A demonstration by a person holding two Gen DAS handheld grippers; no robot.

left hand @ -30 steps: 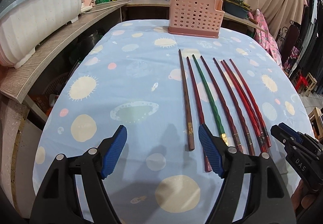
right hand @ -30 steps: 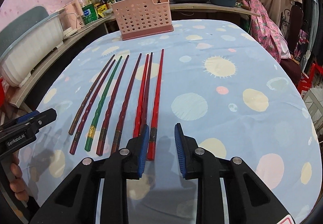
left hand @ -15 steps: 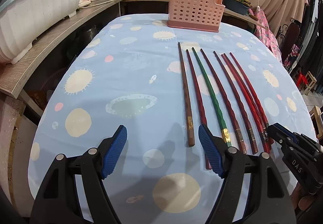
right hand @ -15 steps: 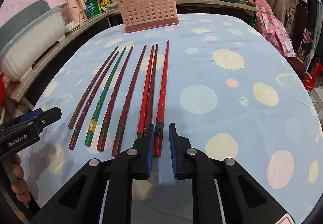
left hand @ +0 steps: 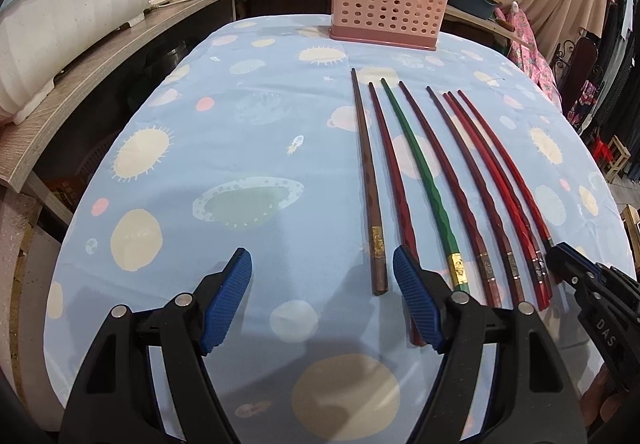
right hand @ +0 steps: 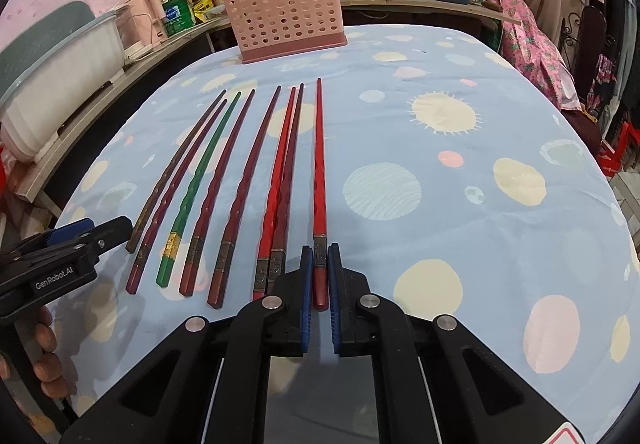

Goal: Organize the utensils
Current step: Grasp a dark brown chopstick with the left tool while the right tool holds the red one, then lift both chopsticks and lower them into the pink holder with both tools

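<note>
The right tongs (right hand: 319, 276) have just been closing and now clamp the butt end of the bright red chopstick (right hand: 319, 164), the last one on the right of the row; its tip runs straight ahead from them, away toward the far side of the counter (right hand: 460, 204). Whether that end has left the cloth cannot be told. Just to their left lie two more red sticks (right hand: 282, 180) touching each other along most of their length, then a dark red pair (right hand: 240, 172) lying a little apart, then the green chopstick (right hand: 200, 172), then a dark red one and a brown chopstick (left hand: 368, 172) at the far left of the row.

The left tongs (left hand: 322, 294) stand wide apart over the cloth with nothing between the blue pads (left hand: 226, 296) (the brown stick's butt lies just inside the right pad, not gripped). The dark red stick next to it passes under that right pad. The green one and the rest fan out to the right of these tongs, and the right tongs show at the edge beyond them.

The pink basket (left hand: 386, 0) stands upright far ahead of both tongs, past the chopstick tips and well apart from them, near the counter's far edge. A white tub (left hand: 60, 36) sits on a wooden shelf off to the left.
</note>
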